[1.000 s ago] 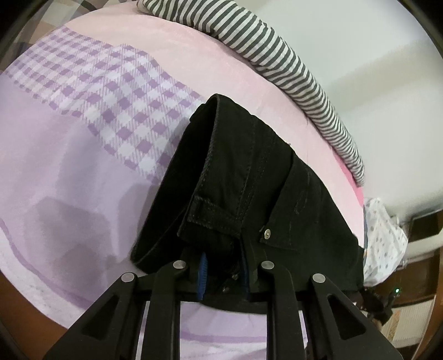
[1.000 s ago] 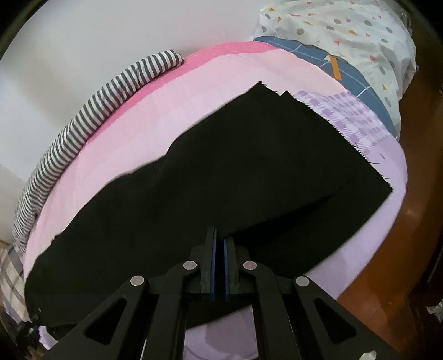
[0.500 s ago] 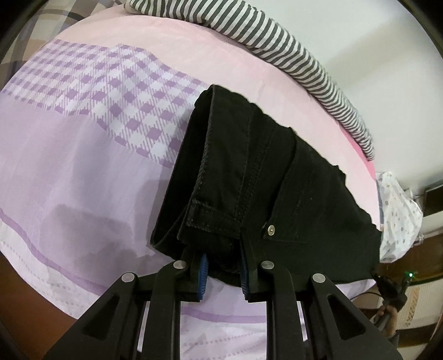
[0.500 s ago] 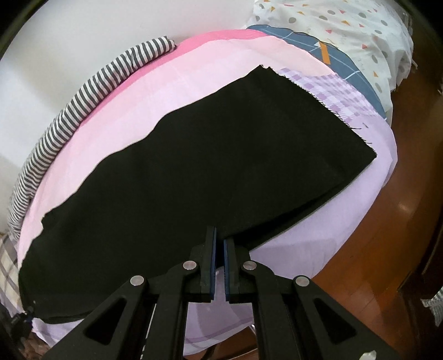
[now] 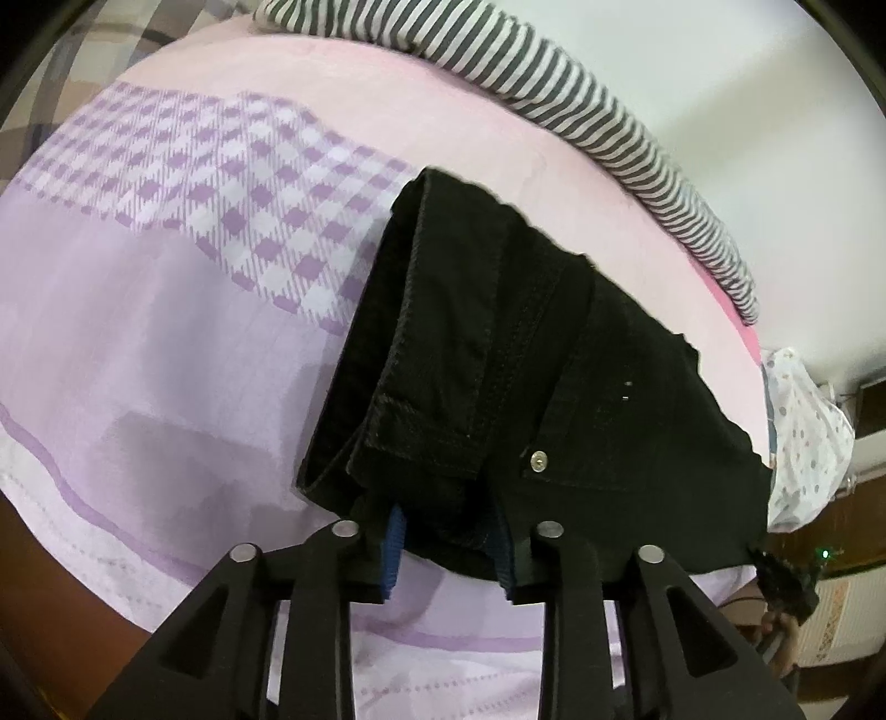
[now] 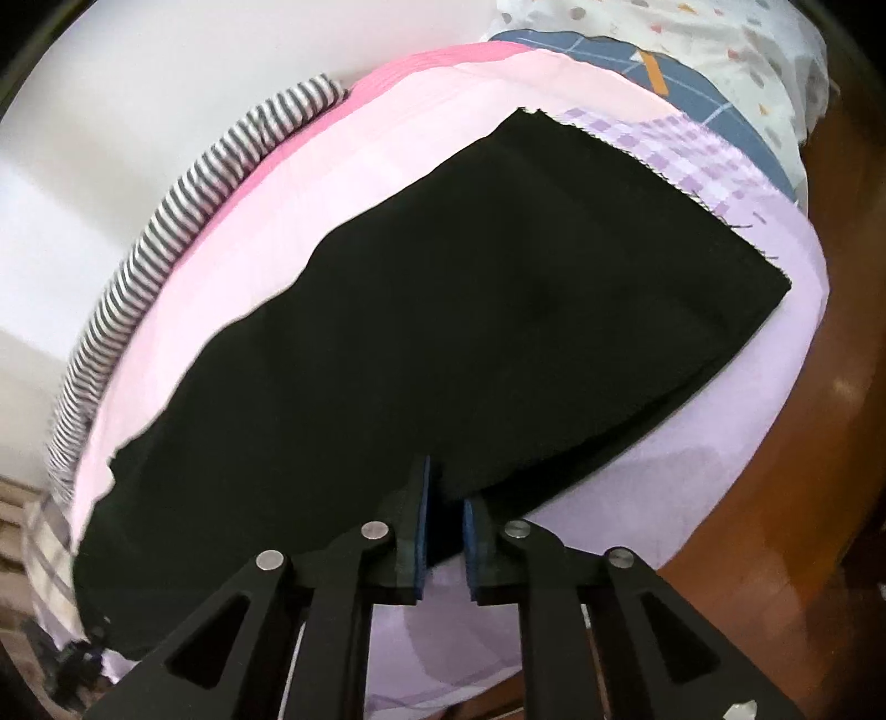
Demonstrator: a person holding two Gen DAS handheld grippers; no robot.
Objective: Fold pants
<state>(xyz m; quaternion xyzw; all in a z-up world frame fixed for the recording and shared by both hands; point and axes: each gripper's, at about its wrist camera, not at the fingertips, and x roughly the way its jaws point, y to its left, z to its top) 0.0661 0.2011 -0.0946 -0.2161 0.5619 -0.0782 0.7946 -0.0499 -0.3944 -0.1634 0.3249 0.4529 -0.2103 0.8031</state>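
Observation:
Black pants (image 5: 498,360) lie folded lengthwise on a bed with a pink and purple sheet (image 5: 166,343). In the left wrist view my left gripper (image 5: 448,545) is open, its blue pads spread either side of the waistband end near the metal rivet (image 5: 538,459). In the right wrist view the legs of the pants (image 6: 443,332) stretch across the bed. My right gripper (image 6: 446,531) has its jaws slightly apart around the near edge of the leg fabric.
A grey and white striped cloth (image 5: 581,105) lies along the far side of the bed by the wall. A spotted white bedding pile (image 6: 692,33) sits at one end. The bed's near edge drops to a brown wooden floor (image 6: 830,471).
Both grippers have opened and let go of the pants: the left pads spread wide, the right pads parted a little. The pants have settled flat on the sheet.

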